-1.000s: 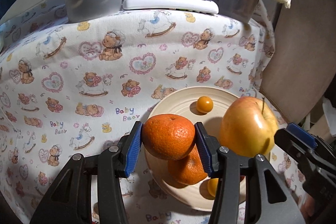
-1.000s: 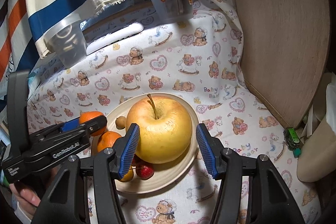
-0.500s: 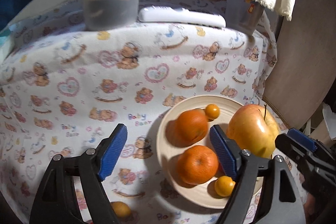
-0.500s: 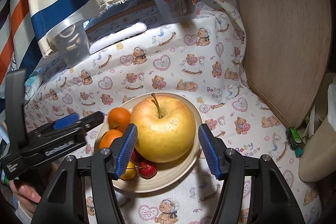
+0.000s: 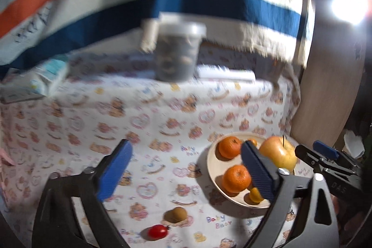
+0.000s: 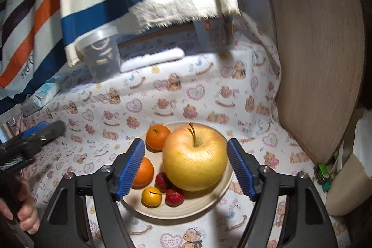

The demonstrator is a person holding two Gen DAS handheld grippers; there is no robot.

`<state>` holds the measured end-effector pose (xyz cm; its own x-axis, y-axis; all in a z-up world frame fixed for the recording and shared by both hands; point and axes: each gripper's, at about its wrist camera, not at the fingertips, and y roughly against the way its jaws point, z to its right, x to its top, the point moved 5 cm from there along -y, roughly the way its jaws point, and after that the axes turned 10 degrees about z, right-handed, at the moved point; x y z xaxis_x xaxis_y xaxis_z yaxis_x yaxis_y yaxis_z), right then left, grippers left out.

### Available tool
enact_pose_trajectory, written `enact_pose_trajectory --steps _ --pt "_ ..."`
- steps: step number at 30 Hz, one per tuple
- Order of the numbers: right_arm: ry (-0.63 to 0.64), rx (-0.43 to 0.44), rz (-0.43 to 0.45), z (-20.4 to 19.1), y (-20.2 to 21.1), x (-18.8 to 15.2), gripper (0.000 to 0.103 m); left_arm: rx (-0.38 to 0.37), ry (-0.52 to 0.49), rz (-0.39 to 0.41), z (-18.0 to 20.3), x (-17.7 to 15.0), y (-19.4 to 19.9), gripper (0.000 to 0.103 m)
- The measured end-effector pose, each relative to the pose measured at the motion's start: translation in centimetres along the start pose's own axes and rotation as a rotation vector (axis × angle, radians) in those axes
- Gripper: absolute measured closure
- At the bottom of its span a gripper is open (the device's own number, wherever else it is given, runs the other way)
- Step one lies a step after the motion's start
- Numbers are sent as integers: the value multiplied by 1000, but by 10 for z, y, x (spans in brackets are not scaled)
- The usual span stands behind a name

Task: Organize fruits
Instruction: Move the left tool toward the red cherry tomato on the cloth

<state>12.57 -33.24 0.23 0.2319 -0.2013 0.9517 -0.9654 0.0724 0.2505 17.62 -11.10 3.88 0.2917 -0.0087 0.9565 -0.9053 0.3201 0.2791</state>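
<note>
Plate (image 6: 223, 199) holds apple (image 6: 194, 158), two oranges (image 6: 158, 137), strawberries (image 6: 174, 197).

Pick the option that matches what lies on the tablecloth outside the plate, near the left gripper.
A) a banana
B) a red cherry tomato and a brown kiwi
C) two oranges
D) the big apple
B: the left wrist view shows a red cherry tomato and a brown kiwi on the cloth, while the apple and oranges sit on the plate.
</note>
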Motion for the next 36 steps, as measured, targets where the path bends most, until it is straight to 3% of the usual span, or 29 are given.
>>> enact_pose_trajectory --steps 2,5,8,9,15,20,36 --pt "8 6 24 -4 4 2 17 19 16 53 -8 5 17 2" --pt "9 12 61 -7 10 5 14 31 2 110 -16 10 38 0" --pt "1 15 94 -9 14 7 1 60 -26 159 -23 11 55 0" --pt "-5 14 112 -9 16 8 0 72 -36 167 -26 9 59 0" --pt "-2 15 170 -11 25 12 0 96 -61 159 -39 -8 70 0" --pt "14 25 148 -18 22 7 0 87 -85 139 -42 -24 68 0" --pt "92 79 87 -43 14 -11 0 88 -23 18 -57 -54 49 0"
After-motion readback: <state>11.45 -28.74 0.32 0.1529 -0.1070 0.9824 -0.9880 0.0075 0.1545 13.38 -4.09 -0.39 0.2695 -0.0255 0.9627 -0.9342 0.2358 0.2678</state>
